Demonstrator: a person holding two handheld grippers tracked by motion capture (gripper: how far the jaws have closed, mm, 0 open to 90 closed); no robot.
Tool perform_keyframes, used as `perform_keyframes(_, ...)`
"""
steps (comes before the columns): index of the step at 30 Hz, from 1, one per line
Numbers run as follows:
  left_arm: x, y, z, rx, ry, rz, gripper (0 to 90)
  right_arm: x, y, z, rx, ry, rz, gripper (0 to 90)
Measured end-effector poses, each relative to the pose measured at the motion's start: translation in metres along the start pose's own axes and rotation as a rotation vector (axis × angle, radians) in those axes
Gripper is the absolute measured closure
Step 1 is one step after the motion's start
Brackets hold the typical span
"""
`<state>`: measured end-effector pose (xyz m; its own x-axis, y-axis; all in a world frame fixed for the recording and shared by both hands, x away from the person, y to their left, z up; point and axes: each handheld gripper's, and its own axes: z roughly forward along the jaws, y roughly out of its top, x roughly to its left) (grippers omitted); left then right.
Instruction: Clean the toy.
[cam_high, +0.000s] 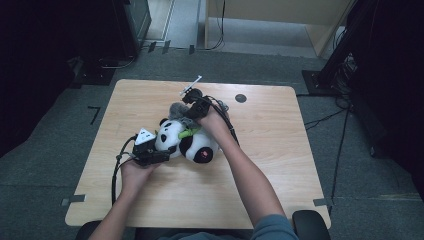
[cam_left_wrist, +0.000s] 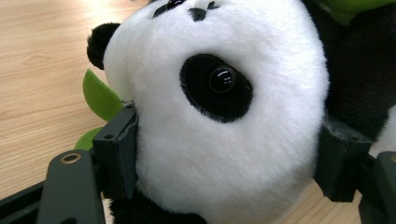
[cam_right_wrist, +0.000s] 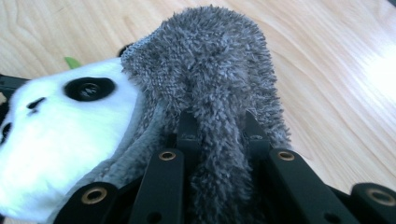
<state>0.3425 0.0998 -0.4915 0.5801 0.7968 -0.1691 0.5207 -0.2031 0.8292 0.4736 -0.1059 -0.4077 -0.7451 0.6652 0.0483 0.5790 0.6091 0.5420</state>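
We are working at the middle of the wooden table (cam_high: 280, 165) in the high view, where a plush panda (cam_high: 187, 140) is lying on its side with its white head toward the left of the frame and its black-and-white body toward the right. Our left gripper (cam_high: 150, 150) is coming in from the lower left and is clamping the panda's head: in the left gripper view the two black jaws are pressing into the white fur on either side of the face, with the black eye patch sitting near the centre of that frame. A green leaf (cam_left_wrist: 100, 95) is poking out at the left of that view, just beside the left jaw, and a green bit is also showing on the panda's chest in the high view.

Our right gripper (cam_high: 197, 107) is reaching in from above the toy — upper middle of the high view — and is pinching a fuzzy grey cloth (cam_right_wrist: 210, 70). In the right gripper view its jaws are squeezed tight on a fold of that grey fabric, which is bunching up toward the top centre of the frame and lying against the panda's head (cam_right_wrist: 60, 140) at the left. The cloth is touching the panda — whether it is wrapped around it, we cannot tell.
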Motion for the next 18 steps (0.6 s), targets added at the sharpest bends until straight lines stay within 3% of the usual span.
perform_keyframes(5,0.002,-0.001,0.000,-0.008,-0.010,-0.003,22.9,-0.015,-0.007,-0.011,-0.015,-0.042,0.010,75.3)
perform_keyframes(9,0.002,-0.001,-0.001,-0.009,-0.017,0.011,22.7,-0.029,-0.015,-0.019,-0.079,0.000,0.077,75.3)
perform_keyframes(18,-0.001,0.000,-0.002,0.001,-0.004,0.008,21.4,-0.021,-0.010,-0.062,-0.232,0.012,0.044,75.0)
